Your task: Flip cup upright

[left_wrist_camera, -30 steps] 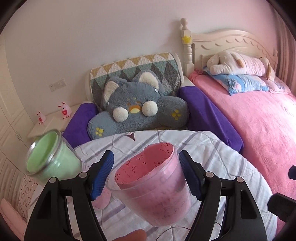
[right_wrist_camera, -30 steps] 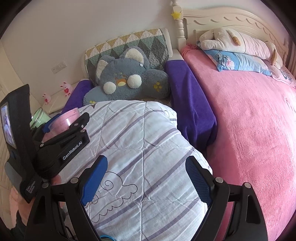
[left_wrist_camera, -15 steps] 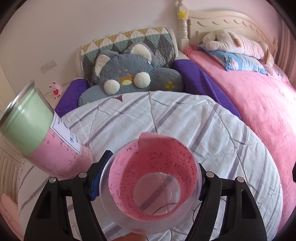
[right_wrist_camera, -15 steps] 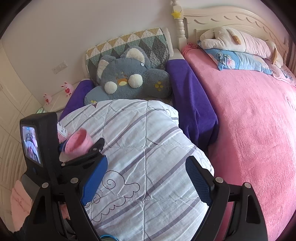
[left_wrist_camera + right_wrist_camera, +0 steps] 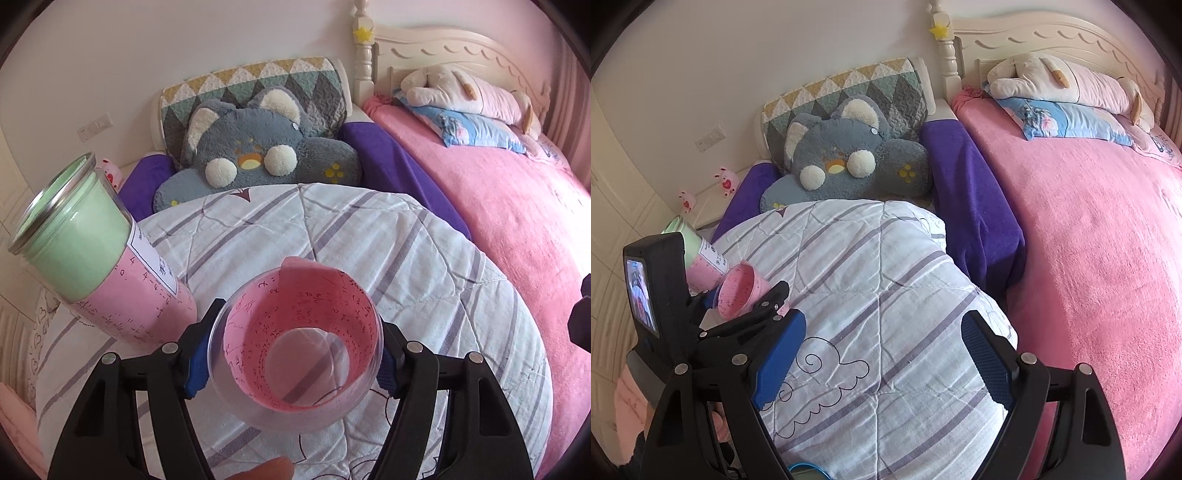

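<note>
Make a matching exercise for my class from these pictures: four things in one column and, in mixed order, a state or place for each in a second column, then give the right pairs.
Things
1. clear cup
2. tall jar
3. right gripper
4. grey plush cushion

States or places
A. open, holding nothing
B. leans against the patterned headboard pillow
C. clamped between the left gripper's blue pads, mouth toward the camera
D. stands tilted on the striped quilt, green above, pink below

Pairs: 1-C, 2-D, 3-A, 4-B
</note>
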`<state>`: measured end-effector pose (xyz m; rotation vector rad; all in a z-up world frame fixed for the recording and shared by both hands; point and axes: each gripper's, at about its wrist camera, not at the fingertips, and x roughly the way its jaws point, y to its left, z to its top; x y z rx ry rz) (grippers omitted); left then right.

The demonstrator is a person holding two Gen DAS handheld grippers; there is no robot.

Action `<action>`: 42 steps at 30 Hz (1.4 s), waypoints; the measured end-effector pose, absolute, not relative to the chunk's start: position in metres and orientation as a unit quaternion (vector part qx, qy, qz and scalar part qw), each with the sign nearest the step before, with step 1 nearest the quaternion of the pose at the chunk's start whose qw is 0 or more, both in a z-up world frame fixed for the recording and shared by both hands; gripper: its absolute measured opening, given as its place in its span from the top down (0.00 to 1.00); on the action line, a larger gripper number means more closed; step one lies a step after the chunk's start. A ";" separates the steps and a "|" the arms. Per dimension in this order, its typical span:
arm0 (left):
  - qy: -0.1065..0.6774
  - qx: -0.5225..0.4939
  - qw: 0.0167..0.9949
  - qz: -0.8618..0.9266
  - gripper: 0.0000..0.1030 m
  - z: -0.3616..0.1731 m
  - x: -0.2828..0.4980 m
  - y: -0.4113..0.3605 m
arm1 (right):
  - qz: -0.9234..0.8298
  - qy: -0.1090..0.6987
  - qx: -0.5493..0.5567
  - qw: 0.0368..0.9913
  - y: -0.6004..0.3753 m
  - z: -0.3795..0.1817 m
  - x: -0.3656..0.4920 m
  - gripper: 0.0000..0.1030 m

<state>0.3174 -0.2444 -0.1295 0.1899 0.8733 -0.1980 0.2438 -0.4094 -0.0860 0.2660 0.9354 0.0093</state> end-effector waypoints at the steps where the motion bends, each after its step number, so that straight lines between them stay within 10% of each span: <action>1: 0.421 0.091 0.897 -0.096 0.30 -0.128 0.316 -0.244 | 0.006 0.449 0.128 0.884 -0.409 -0.086 0.244 0.15; 14: 0.411 0.085 0.903 -0.097 0.02 -0.107 0.302 -0.233 | 0.013 0.440 0.128 0.889 -0.398 -0.076 0.231 0.15; 42: 0.335 0.081 0.937 -0.047 0.00 0.003 0.105 -0.080 | -0.020 0.342 0.025 0.939 -0.253 0.009 0.070 0.15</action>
